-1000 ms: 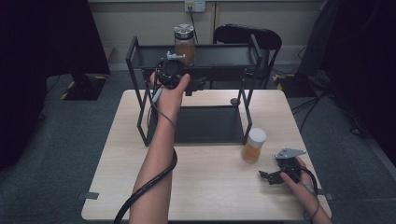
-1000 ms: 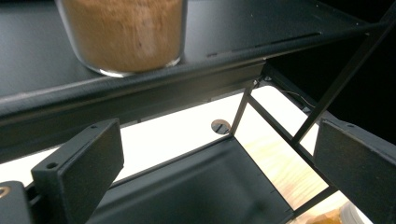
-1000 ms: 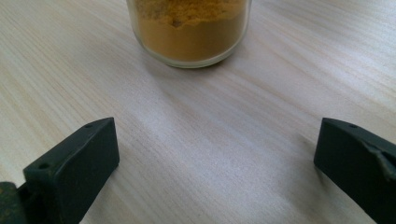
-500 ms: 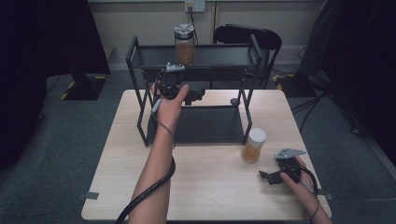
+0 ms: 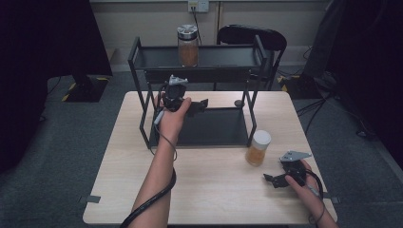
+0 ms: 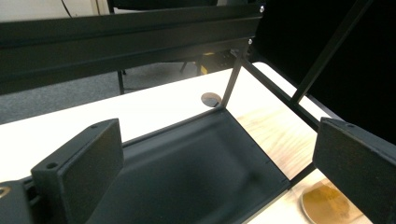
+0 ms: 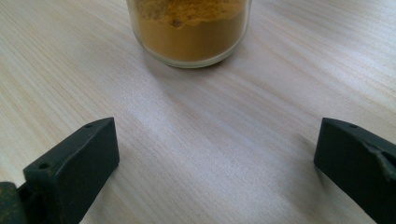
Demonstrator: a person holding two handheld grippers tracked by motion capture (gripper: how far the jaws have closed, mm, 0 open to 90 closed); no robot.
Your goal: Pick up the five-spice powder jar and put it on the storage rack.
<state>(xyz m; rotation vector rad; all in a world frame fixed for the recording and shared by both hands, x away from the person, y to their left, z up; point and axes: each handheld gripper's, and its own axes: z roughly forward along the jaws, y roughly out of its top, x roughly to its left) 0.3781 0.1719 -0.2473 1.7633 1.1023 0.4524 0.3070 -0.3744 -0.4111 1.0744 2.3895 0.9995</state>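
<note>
A black two-tier rack point(image 5: 223, 58) stands at the back of the wooden table point(image 5: 204, 190). On its top shelf stands a silver-lidded jar point(image 5: 188, 45) of brownish contents. A white-lidded jar point(image 5: 258, 147) of orange powder stands on the table in front of the rack's right leg. My left gripper point(image 5: 199, 106) is open and empty, held over the rack's lower tray point(image 6: 196, 168), left of centre. In the left gripper view the white-lidded jar point(image 6: 327, 205) shows at the bottom right. My right gripper point(image 5: 272, 180) is open on the table, with that jar point(image 7: 189, 32) a short way ahead of its jaws.
A small dark disc point(image 5: 239, 103) lies on the table behind the rack's right rear leg. A black chair point(image 5: 252, 35) stands behind the table. The rack's posts point(image 6: 231, 84) frame the lower tray. Grey carpet surrounds the table.
My left gripper has come down from the top shelf's front edge and back toward the person, now over the lower tray. The right gripper and both jars have stayed put.
</note>
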